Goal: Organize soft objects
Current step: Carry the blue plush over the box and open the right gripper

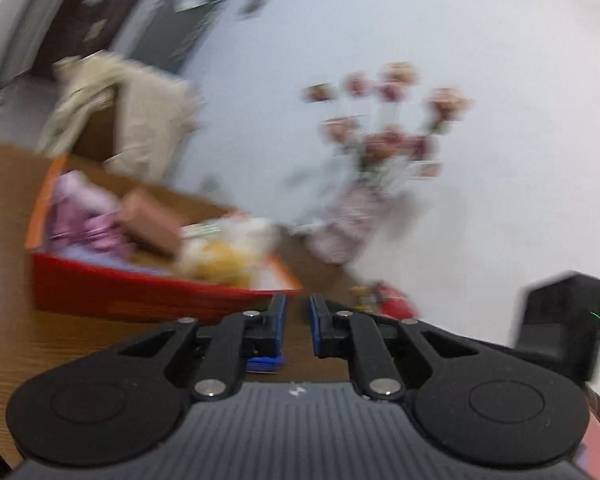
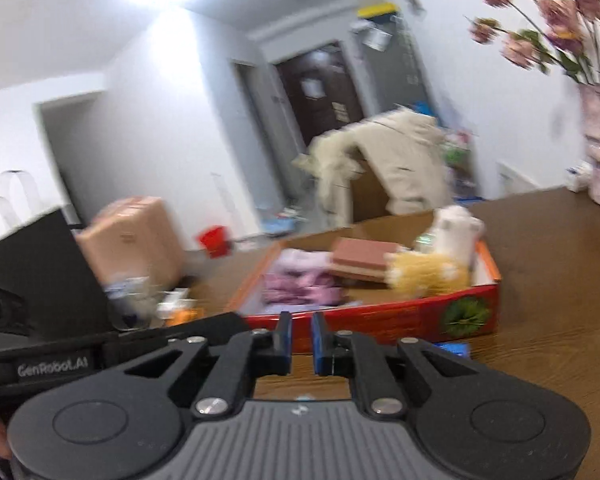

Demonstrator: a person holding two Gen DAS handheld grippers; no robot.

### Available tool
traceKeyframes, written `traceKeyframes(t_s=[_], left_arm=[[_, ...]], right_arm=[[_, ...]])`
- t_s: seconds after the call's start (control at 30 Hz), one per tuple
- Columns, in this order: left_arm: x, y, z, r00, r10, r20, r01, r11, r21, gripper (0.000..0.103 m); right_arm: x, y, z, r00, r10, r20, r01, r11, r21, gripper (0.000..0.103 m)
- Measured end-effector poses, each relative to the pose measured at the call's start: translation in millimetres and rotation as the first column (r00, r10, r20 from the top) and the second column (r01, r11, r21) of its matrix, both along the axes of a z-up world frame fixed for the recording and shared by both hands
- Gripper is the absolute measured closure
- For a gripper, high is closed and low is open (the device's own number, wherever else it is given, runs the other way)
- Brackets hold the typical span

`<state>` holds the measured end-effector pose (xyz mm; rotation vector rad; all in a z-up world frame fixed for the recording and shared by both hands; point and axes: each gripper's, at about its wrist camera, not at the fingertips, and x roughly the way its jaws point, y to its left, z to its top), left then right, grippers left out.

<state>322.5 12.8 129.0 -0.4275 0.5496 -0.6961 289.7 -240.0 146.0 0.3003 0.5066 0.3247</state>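
Soft toys [image 1: 224, 256] lie in the red box [image 1: 140, 292] on the table [image 1: 60, 344], beyond the left gripper [image 1: 298, 312], its jaws nearly together, empty. From the right wrist, the toys [image 2: 432, 268] fill the box's right end; the right gripper [image 2: 300, 338] is likewise closed, holding nothing.

Ahead of our left gripper [image 1: 298, 308] the red box [image 1: 140, 288] walls off the left while bare wooden table [image 1: 16, 344] lies open beside it, the flower vase [image 1: 348, 220] standing beyond on the right, and our right gripper [image 2: 301, 330] faces that box's near wall.
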Motion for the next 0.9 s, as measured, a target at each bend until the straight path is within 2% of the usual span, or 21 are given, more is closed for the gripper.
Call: traceKeyframes(t_s=[0.07,0.1,0.13,0.17,0.2,0.27,0.3,0.37,0.47,0.5,0.53,0.57,0.6,0.67,0.9], left_arm=[[9,12,-12,1.000,-0.016,0.000,0.016,1.000,0.021,0.088],[12,14,-20,1.000,-0.022,-0.015,0.023,0.999,0.046,0.081],[15,15,-30,0.998,-0.029,-0.049,0.033,0.996,0.081,0.072],[15,15,-40,0.996,-0.026,-0.086,0.036,0.993,0.111,0.055],[12,16,-51,0.993,-0.021,-0.117,0.037,0.990,0.135,0.051],[-1,21,-67,0.989,-0.014,-0.144,0.042,0.981,0.191,0.050],[-8,24,-72,0.988,-0.004,-0.153,0.036,0.977,0.208,0.049],[-20,34,-81,0.988,-0.006,-0.154,0.037,0.980,0.197,0.046],[-18,42,-95,0.984,0.011,-0.176,0.021,0.984,0.177,0.048],[-13,43,-99,0.982,0.026,-0.187,0.007,0.984,0.178,0.058],[-9,45,-103,0.980,0.032,-0.198,0.002,0.986,0.169,0.065],[-5,48,-107,0.977,0.033,-0.211,0.000,0.988,0.153,0.068],[-3,49,-108,0.974,0.038,-0.223,-0.005,0.990,0.143,0.073],[-1,52,-109,0.969,0.038,-0.243,-0.009,0.993,0.119,0.075],[-10,48,-92,0.979,0.029,-0.199,-0.006,0.993,0.115,0.075]], right_arm=[[5,-1,-12,0.999,0.035,-0.017,-0.035,0.999,-0.006,0.089],[7,-3,-21,0.998,0.052,-0.039,-0.052,0.999,0.006,0.082],[8,-6,-31,0.996,0.059,-0.071,-0.058,0.998,0.017,0.070],[10,-6,-43,0.992,0.051,-0.115,-0.050,0.999,0.018,0.064],[11,-3,-53,0.988,0.034,-0.152,-0.033,0.999,0.011,0.061],[9,4,-71,0.978,0.057,-0.200,-0.053,0.998,0.025,0.061],[6,6,-79,0.975,0.080,-0.209,-0.070,0.996,0.053,0.061],[5,9,-91,0.970,0.117,-0.215,-0.090,0.987,0.134,0.061],[13,17,-105,0.956,0.125,-0.265,-0.084,0.983,0.163,0.059],[15,21,-108,0.953,0.123,-0.276,-0.081,0.984,0.157,0.060],[17,24,-111,0.952,0.125,-0.279,-0.080,0.983,0.165,0.066],[18,25,-112,0.951,0.142,-0.274,-0.093,0.979,0.184,0.071],[17,27,-112,0.952,0.146,-0.269,-0.095,0.976,0.193,0.071],[16,29,-111,0.955,0.137,-0.262,-0.090,0.979,0.182,0.072],[6,25,-94,0.966,0.117,-0.229,-0.077,0.981,0.179,0.072]])
